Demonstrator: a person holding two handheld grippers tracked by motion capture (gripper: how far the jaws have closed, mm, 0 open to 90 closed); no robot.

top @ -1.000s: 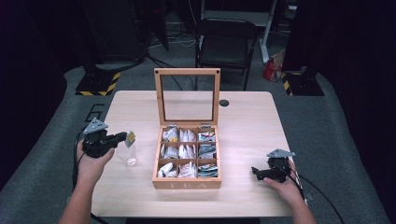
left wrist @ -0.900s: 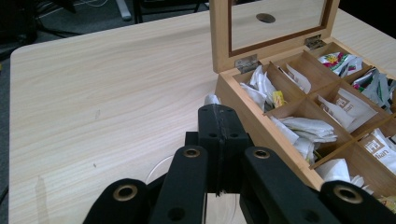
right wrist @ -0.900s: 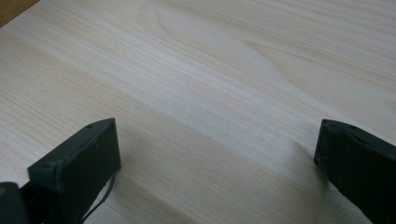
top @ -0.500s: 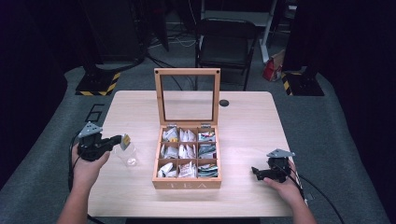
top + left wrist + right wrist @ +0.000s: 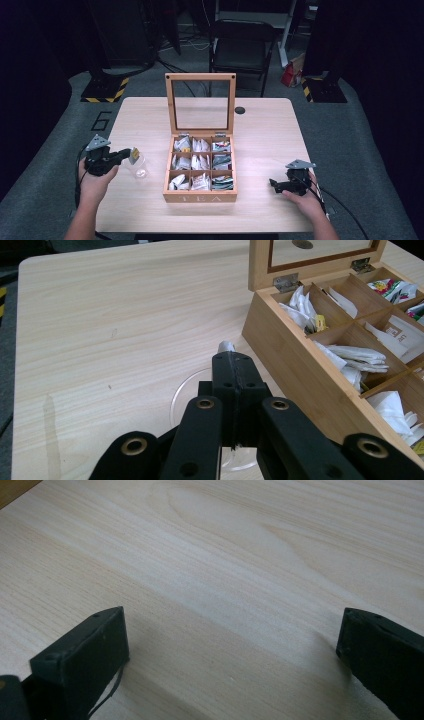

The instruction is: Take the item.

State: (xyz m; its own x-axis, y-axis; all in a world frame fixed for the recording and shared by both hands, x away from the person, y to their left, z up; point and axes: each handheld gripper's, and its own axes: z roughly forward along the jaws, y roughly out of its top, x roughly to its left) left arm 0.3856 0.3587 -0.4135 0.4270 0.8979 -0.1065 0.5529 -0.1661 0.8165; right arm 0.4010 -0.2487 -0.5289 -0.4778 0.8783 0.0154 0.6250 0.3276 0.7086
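The left hand-held gripper (image 5: 125,155) has its jaws pressed together on a tea bag (image 5: 134,154), whose yellow and white packet sticks out past the tips in the high view. In the left gripper view the same closed jaws pinch a small pale edge of the tea bag (image 5: 226,346) at their far end. This hand-held gripper hangs above the left part of the surface (image 5: 260,125), over the near left rim of a clear glass cup (image 5: 138,168) that stands just left of the wooden tea box (image 5: 200,195). The tea bag is held above the far left edge of the cup, apart from the box. The box stands at the middle of the surface with its glass lid (image 5: 201,102) upright and its compartments full of packets.

The right hand-held gripper (image 5: 273,183) rests low at the near right of the surface, well apart from the box. In the right gripper view its jaws stand wide apart with only bare wood between them.
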